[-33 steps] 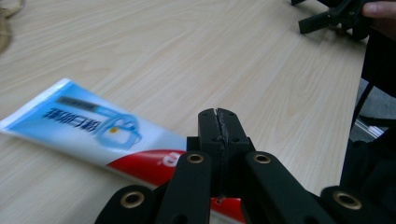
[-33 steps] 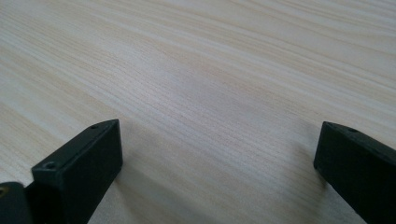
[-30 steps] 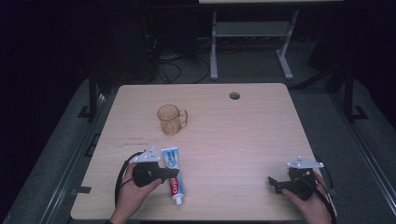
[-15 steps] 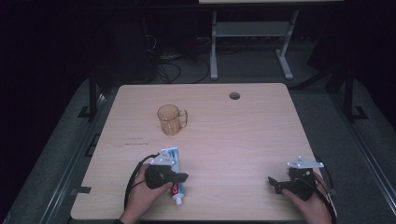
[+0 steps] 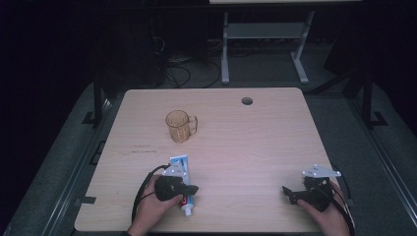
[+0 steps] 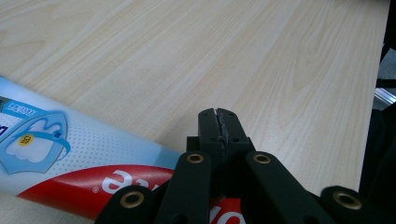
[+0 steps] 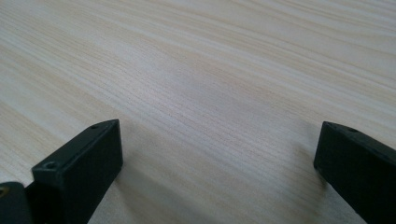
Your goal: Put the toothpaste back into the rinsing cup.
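A blue, white and red toothpaste tube (image 5: 179,163) lies near the table's front left, cap toward the person. My left gripper (image 5: 193,189) lies across the tube's lower half, pointing right. In the left gripper view its jaws (image 6: 218,122) are pressed together with nothing between them, and the tube (image 6: 70,154) lies beneath and to the left of them. My right gripper (image 5: 286,191) rests at the front right, pointing left. Its jaws (image 7: 217,149) stand wide apart over bare wood. An amber glass mug (image 5: 179,126) stands upright behind the tube.
The light wooden table (image 5: 255,147) has a round cable hole (image 5: 247,101) near its far edge. A metal stand and cables sit on the dark floor beyond. Dark rails run along both sides of the table.
My left hand has slid right from beside the toothpaste tube to lie over it. The right hand has stayed put.
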The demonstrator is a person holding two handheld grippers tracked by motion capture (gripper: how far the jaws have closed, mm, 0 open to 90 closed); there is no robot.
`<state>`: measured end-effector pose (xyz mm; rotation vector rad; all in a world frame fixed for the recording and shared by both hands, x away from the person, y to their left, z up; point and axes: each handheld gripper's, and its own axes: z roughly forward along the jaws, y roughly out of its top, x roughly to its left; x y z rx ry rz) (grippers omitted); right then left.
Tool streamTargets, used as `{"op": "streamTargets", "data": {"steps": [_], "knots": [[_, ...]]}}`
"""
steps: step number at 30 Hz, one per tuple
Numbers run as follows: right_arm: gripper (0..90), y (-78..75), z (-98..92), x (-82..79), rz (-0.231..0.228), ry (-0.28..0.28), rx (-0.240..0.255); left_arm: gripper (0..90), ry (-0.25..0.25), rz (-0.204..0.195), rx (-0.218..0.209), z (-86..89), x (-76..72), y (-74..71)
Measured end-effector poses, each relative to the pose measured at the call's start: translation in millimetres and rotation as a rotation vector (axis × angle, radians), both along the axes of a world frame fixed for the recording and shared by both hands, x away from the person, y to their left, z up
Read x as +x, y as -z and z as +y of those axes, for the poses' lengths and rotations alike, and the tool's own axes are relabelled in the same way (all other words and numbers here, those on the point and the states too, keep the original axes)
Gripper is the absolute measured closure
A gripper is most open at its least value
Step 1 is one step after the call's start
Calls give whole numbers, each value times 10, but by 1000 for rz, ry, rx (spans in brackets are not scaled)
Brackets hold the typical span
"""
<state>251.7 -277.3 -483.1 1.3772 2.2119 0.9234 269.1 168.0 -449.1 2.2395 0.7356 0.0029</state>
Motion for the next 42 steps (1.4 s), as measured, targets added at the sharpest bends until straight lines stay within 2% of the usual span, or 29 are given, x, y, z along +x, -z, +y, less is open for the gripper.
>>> {"op": "streamTargets", "data": {"steps": [13, 31, 42], "knots": [[5, 0, -4, -3, -1, -4, 0, 900, -13, 7, 9, 98, -46, -3], [5, 0, -9, -8, -1, -7, 1, 900, -35, 3, 71, 275, -102, 22], [5, 0, -11, -10, -2, -8, 0, 900, -56, -1, 81, 352, -123, 12]]}}
